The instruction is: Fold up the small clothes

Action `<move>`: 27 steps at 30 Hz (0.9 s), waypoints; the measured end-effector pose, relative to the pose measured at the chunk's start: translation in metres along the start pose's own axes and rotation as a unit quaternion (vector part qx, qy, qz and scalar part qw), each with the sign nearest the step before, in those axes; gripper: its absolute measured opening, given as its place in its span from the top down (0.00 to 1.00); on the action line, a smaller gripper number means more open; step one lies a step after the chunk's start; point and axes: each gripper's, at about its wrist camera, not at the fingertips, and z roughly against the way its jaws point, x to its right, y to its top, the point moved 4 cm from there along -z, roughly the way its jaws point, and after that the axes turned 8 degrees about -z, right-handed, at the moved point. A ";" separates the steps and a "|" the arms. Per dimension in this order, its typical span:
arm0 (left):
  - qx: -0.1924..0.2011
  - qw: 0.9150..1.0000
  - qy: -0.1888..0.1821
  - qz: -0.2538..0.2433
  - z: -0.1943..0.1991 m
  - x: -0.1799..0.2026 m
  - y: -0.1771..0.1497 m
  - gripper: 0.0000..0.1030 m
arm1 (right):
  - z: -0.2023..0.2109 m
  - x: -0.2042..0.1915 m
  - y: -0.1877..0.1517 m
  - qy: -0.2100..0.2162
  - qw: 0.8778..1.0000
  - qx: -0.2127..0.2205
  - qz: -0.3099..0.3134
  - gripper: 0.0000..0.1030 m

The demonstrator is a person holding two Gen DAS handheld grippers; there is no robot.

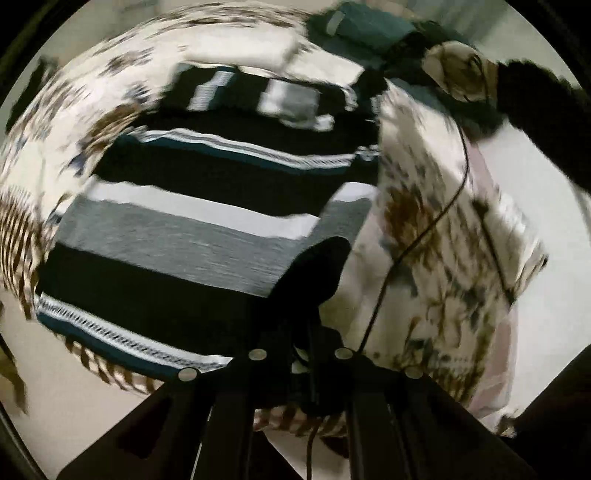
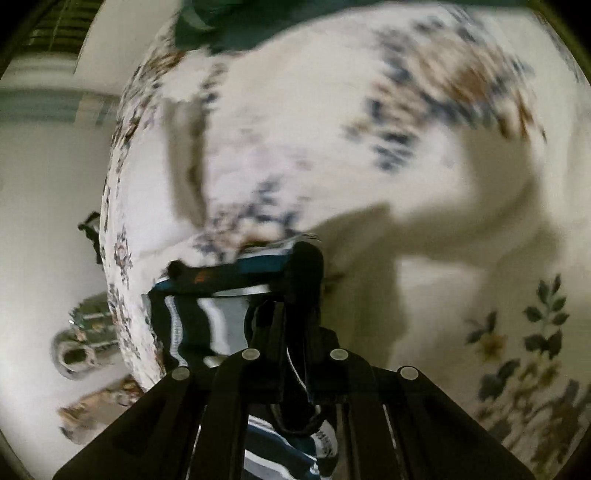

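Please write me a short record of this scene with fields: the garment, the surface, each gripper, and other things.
garment: striped garment, black, white, grey and teal bands, spread out
surface: floral bed cover
left gripper: shut on striped garment, at an edge
right gripper: shut on striped garment, at an edge
other: teal cloth at the far end
image: blurred

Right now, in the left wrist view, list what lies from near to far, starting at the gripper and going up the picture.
left gripper, shut on the cloth → striped garment spread on the floral bedsheet → folded striped piece → teal cloth at the far edge.
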 end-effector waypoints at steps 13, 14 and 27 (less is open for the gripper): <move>0.056 0.980 -0.015 0.190 0.036 -0.234 -0.019 0.96 | -0.105 -0.310 -0.096 -0.143 0.977 0.025 0.155 0.93; 0.056 0.977 -0.012 0.203 0.031 -0.252 -0.023 0.96 | -0.132 -0.330 -0.105 -0.159 0.972 0.022 0.169 0.93; -0.008 0.946 -0.086 0.313 -0.028 -0.348 -0.054 0.74 | -0.279 -0.364 -0.120 -0.225 0.961 -0.016 0.162 0.73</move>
